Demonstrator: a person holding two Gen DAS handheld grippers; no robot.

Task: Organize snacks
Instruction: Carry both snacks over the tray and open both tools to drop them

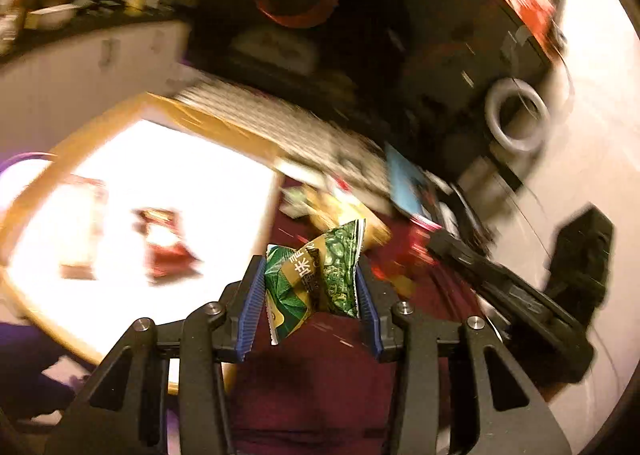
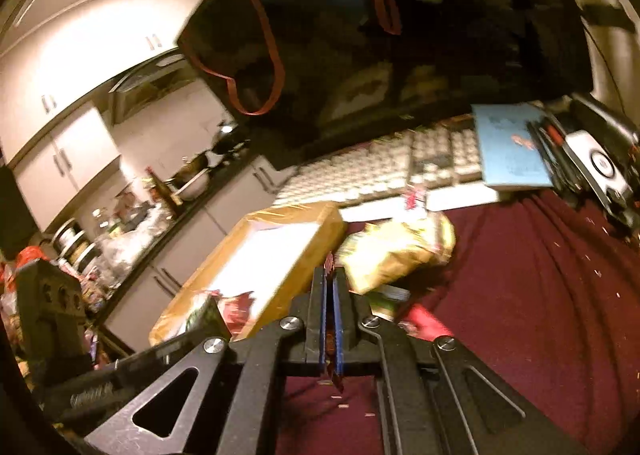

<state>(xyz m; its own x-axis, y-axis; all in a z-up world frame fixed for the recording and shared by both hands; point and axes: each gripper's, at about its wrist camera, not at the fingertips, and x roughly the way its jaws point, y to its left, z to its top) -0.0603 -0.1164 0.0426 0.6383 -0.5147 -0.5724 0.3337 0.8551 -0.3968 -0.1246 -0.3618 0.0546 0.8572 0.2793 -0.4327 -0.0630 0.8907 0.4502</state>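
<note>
Left gripper: blue-padded jaws clamped on a crinkled green foil snack packet, lifted clear of the dark red cloth.
Right gripper: jaws pressed together, pinching a thin dark red wrapper; only its lower corner and a sliver of top edge visible, contents impossible to tell.
Pose: both grippers tilted downward, left one rolled, view streaked with blur.
Snack pile: yellow-gold crinkled bag and small red packets loose on the cloth, just beyond the jaws.
Box: tan cardboard box with white inside beside the pile, a red packet already in it.
Farther off: pale keyboard and light blue booklet on the surface, black bag with orange straps behind.
Step, judged: carrying phase, one snack per hand.
Next move, judged: swing each load over the box opening, part the jaws low above the bottom.
</note>
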